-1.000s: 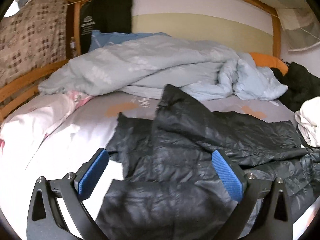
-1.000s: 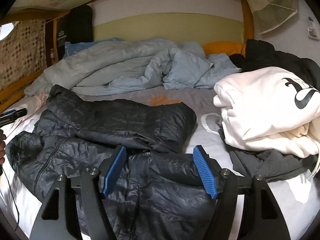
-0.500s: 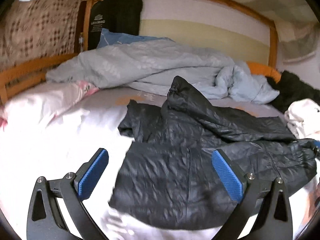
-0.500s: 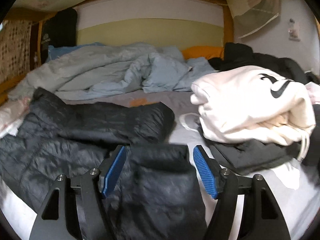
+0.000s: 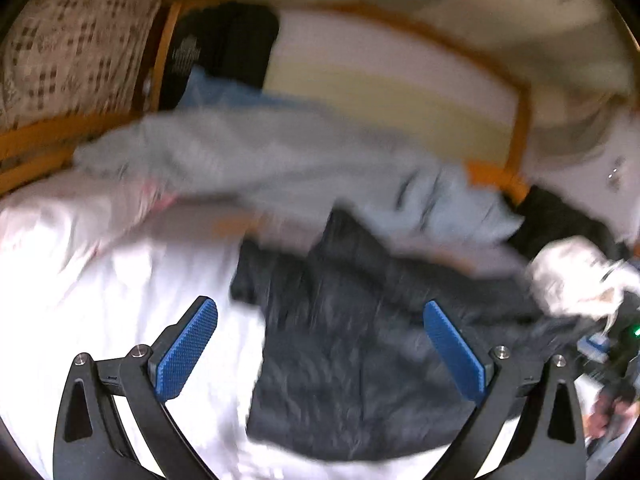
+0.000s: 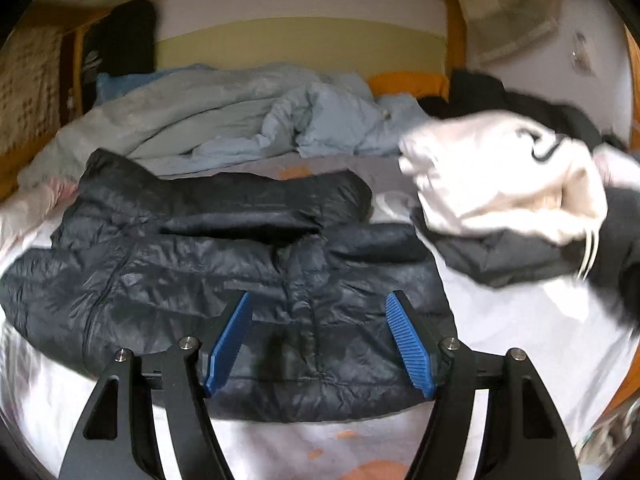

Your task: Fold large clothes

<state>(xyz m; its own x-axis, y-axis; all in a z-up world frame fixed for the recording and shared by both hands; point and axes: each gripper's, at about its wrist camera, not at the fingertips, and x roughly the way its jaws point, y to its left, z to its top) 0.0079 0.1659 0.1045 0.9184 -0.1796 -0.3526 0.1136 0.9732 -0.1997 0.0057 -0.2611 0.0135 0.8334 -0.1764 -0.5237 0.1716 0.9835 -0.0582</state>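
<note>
Your left gripper [image 5: 320, 348] and right gripper [image 6: 320, 344] both hang wide and empty over the black puffer jacket [image 6: 240, 272], spread on the bed sheet [image 6: 520, 320]; its slick shell may slide unfolded, or you snag the white hoodie [image 6: 500, 176] just beside the jacket

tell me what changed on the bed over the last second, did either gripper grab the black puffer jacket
No grab: the left gripper and right gripper were open throughout, nothing between the pads. Both cameras pulled back from the black puffer jacket, so its bottom hem and the white sheet below it now show. The jacket, blue duvet and white hoodie lie as before.
</note>
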